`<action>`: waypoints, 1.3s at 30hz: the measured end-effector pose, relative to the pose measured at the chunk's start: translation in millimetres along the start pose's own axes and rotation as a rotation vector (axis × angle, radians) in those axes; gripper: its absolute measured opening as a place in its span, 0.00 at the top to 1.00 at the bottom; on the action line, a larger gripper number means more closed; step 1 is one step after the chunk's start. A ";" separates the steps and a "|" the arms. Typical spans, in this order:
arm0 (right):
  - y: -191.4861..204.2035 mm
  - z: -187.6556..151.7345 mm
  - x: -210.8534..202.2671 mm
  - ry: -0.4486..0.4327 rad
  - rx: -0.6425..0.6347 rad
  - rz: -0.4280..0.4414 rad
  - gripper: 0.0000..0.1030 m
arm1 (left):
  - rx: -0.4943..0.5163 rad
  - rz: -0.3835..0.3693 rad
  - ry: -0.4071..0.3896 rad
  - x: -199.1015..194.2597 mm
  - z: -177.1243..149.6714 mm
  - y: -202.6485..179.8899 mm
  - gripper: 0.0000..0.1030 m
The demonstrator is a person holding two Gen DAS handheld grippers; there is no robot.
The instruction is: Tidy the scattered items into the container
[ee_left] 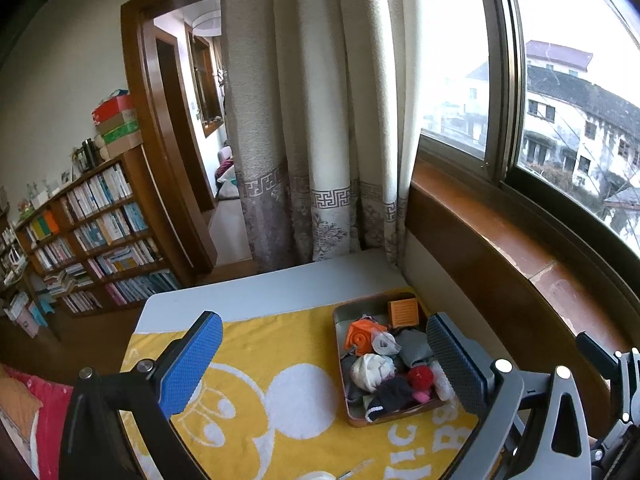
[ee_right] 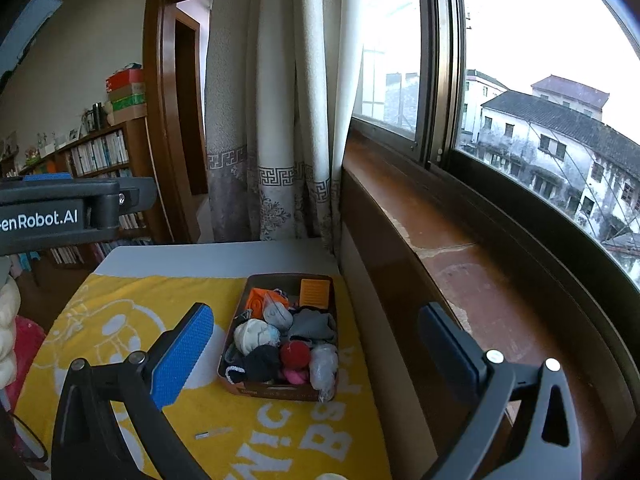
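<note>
The brown tray [ee_right: 276, 392] sits on the yellow towel [ee_right: 120, 320] on the table [ee_right: 200, 256], close to the window sill [ee_right: 460, 280]. It is full of small things: a red ball [ee_right: 295, 354], a white cloth ball [ee_right: 252, 334], a black sock [ee_right: 260, 362], an orange block [ee_right: 315, 293] and a grey cloth [ee_right: 314, 326]. A thin little stick [ee_right: 212, 433] lies alone on the towel, near the tray. The left gripper [ee_left: 324, 364] is wide open with nothing in it. The right gripper [ee_right: 316, 350] is wide open too, and empty.
</note>
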State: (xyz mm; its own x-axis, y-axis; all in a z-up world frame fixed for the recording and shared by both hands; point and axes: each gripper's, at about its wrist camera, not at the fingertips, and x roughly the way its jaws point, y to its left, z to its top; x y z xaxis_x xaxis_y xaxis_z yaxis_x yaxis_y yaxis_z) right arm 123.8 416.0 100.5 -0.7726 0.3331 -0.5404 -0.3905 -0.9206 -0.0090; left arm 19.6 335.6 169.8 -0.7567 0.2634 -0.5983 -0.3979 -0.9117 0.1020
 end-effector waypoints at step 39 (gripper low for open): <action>-15.3 -5.5 2.7 0.015 0.006 -0.006 0.01 | 0.017 -0.032 0.052 12.3 -0.8 -19.7 0.00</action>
State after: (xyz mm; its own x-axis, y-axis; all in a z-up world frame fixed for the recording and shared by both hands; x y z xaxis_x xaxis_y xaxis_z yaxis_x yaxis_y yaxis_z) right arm 130.5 429.8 94.5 -0.7630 0.3354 -0.5525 -0.3979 -0.9174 -0.0072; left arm 18.5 356.5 159.8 -0.7156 0.2747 -0.6422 -0.4303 -0.8976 0.0955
